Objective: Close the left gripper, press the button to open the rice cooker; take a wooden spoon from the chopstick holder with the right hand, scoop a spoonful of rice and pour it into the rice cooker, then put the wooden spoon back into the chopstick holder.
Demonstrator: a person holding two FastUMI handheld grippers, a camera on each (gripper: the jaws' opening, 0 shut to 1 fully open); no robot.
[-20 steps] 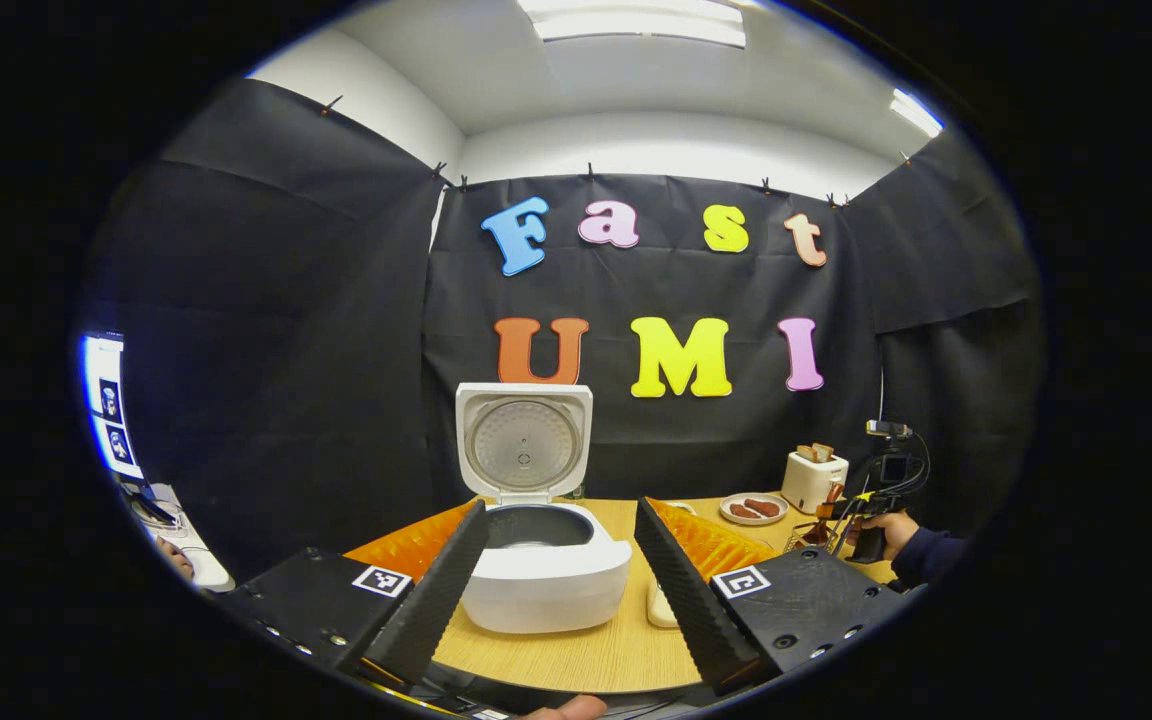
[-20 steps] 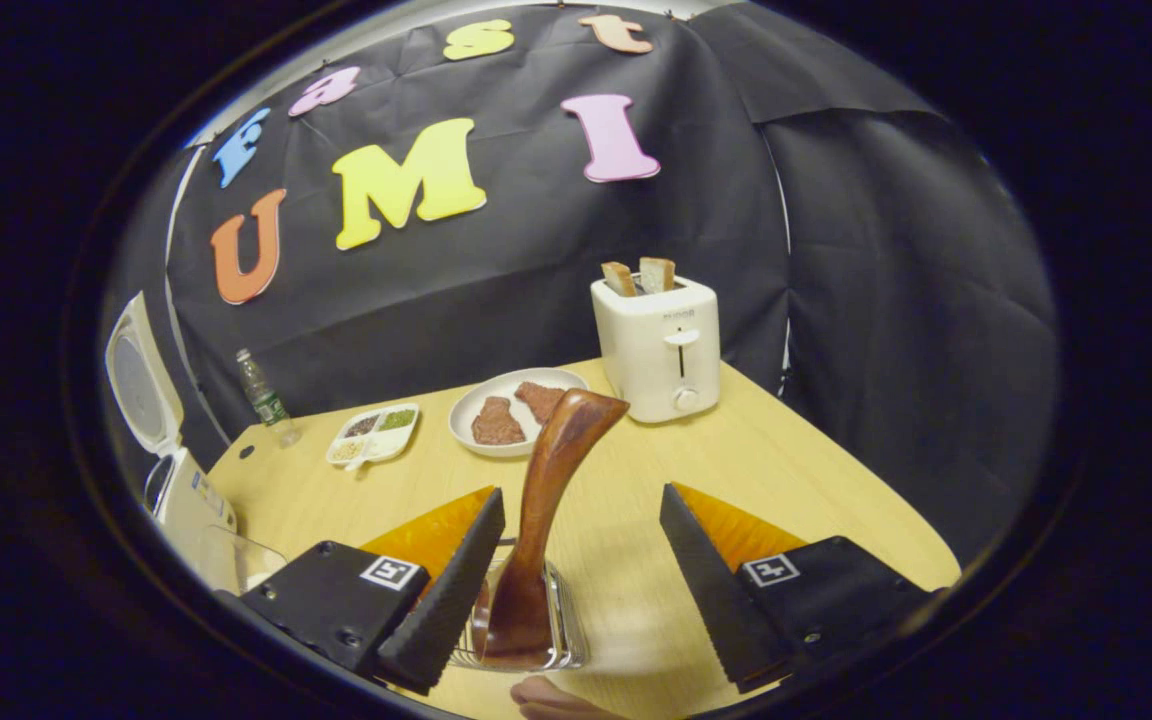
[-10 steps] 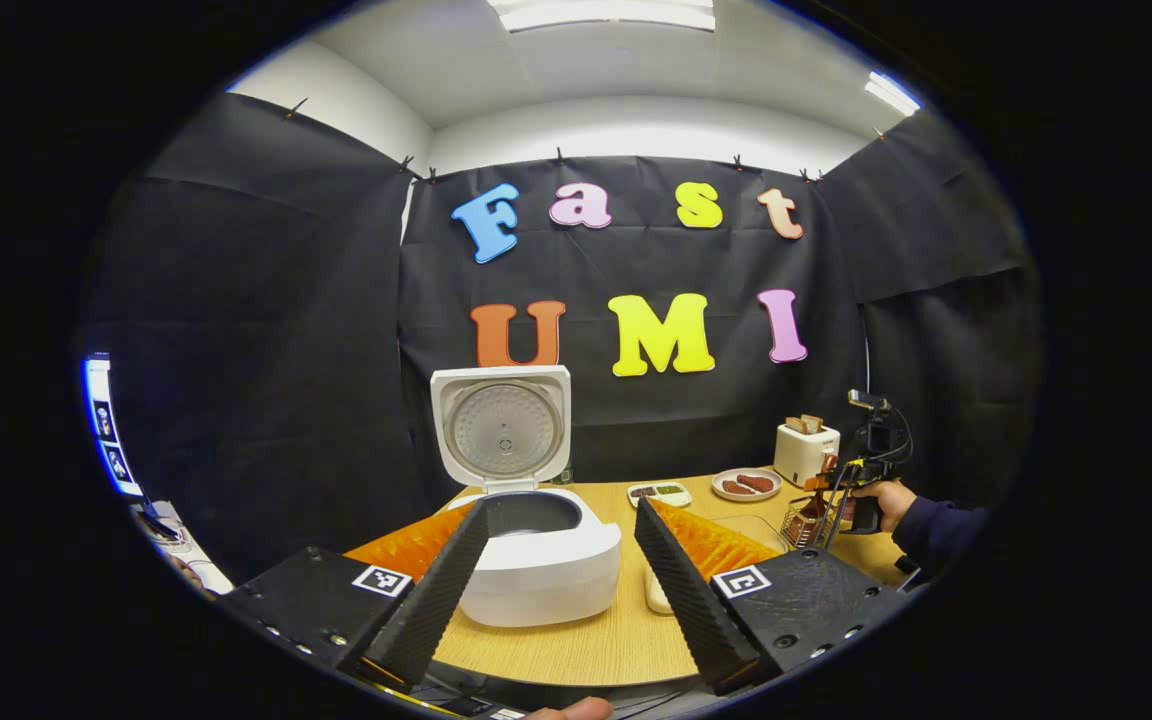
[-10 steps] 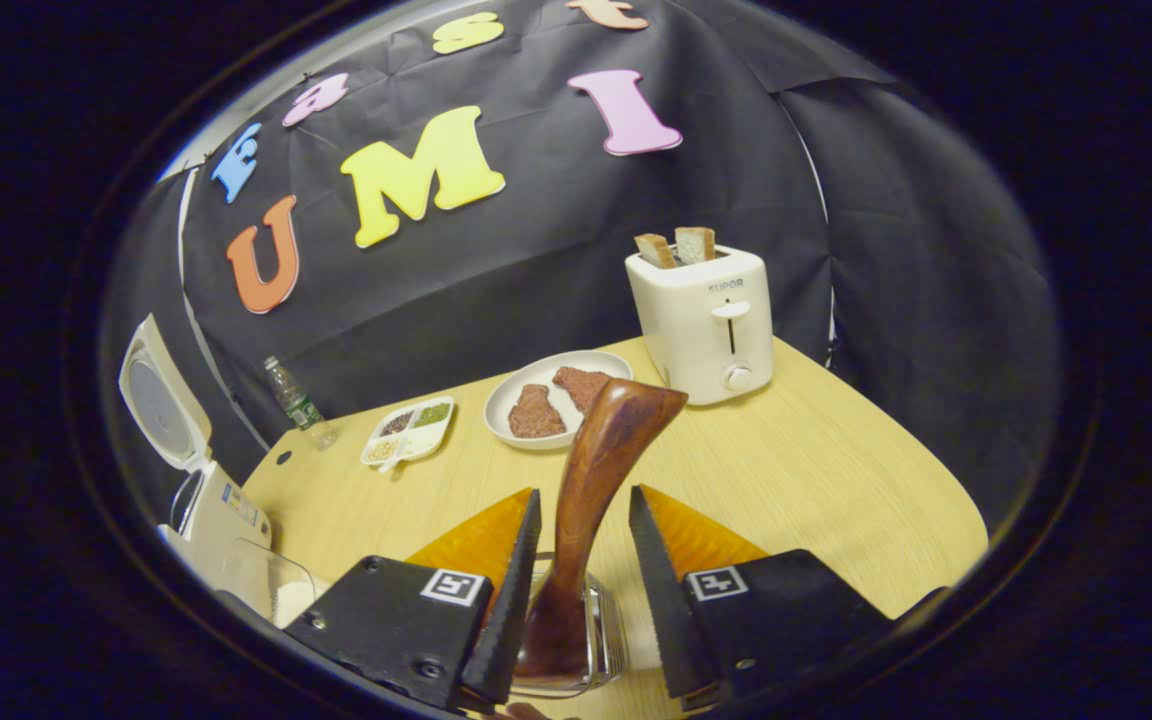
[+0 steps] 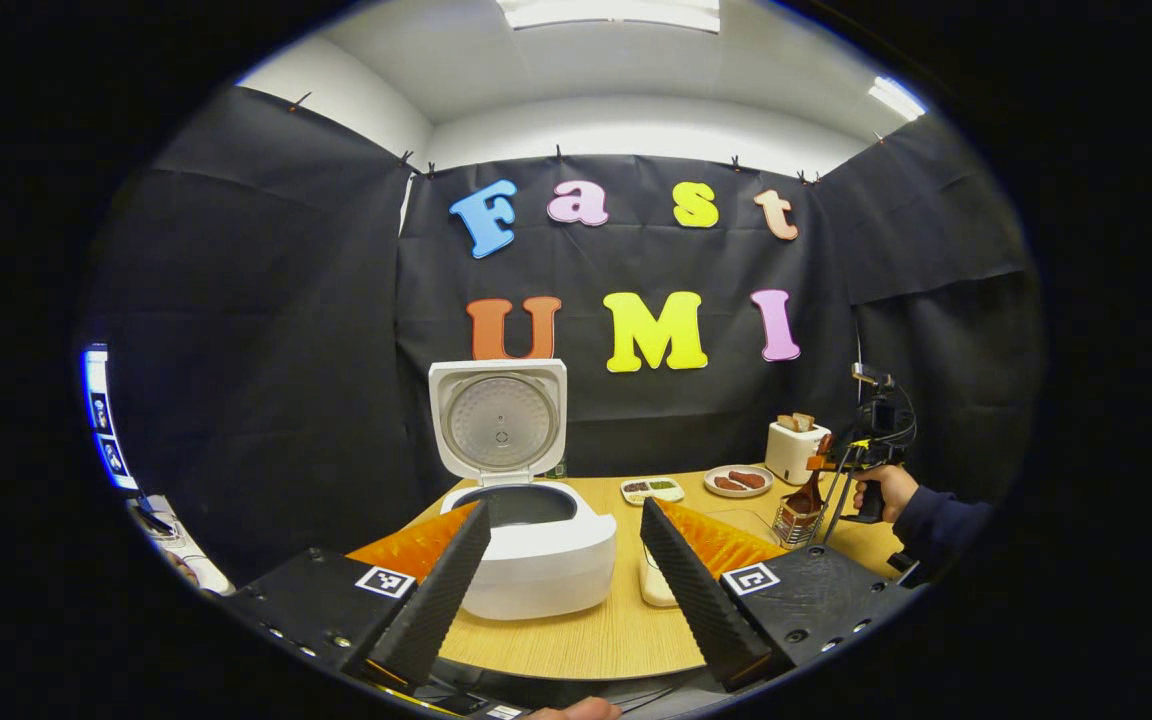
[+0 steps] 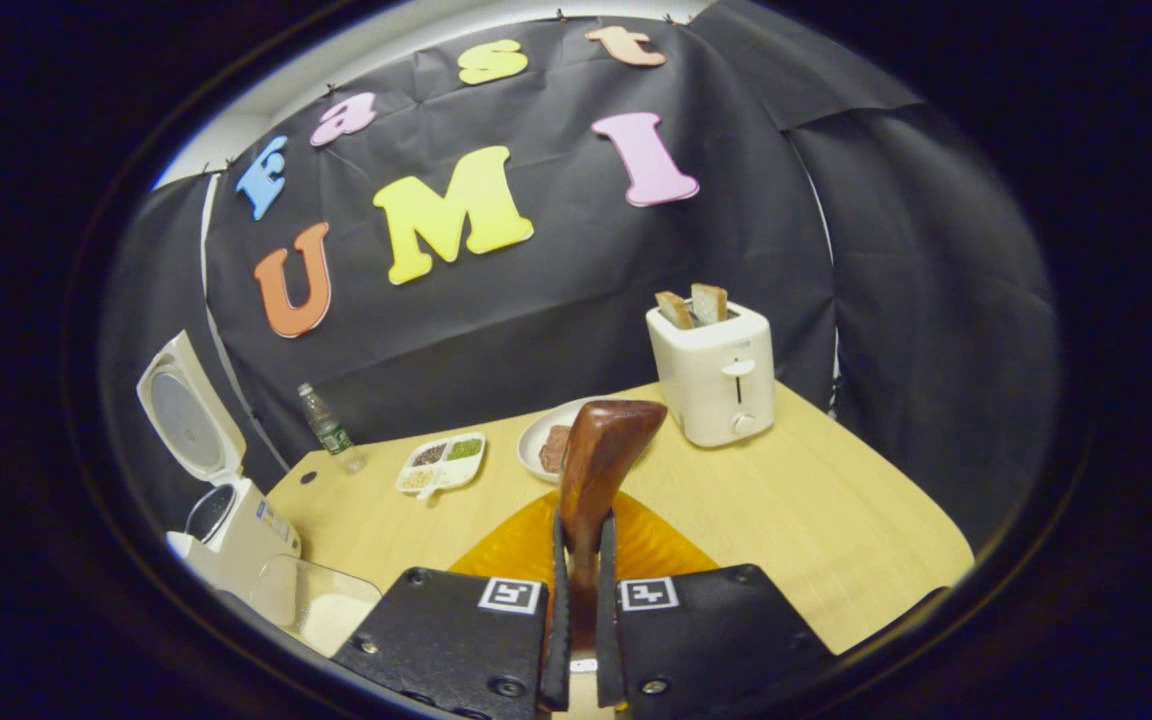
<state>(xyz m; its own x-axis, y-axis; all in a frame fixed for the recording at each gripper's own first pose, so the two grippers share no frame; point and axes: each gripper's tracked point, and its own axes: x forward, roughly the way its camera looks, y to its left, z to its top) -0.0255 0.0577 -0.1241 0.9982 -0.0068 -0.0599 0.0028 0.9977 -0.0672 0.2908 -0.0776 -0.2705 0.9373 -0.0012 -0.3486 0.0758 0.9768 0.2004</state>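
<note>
In the left gripper view, the rice cooker (image 5: 534, 560) is seen at the left of the table (image 5: 596, 640), its lid (image 5: 499, 420) raised upright and the dark inner pot exposed. The left tool (image 5: 561, 585) is held wide apart in front of it, with nothing between its fingers. Farther right, a divided snack tray (image 5: 652, 489), a plate of meat (image 5: 738, 481) and a toaster (image 5: 796, 450) are lined up along the far edge. At the far right, the chopstick holder (image 5: 794, 522) is seen as a wire basket, and above it the right tool is held in a hand (image 5: 884, 489); the spoon appears there as a small dark shape just over the basket.

In the right gripper view, the open cooker is placed at the far left, with a clear container of rice (image 6: 321, 612) just beside it at the near edge. A plastic bottle (image 6: 328, 428) stands by the wall. At centre, the wooden spoon (image 6: 598, 470) is clamped between the two fingers of the right tool (image 6: 577, 620), which are drawn narrow against it. Its long axis runs up and away from the camera, the broad end pointed far and slightly right, partly covering the plate. The toaster, with two slices of bread (image 6: 693, 303) upright in it, is seen to the right.
</note>
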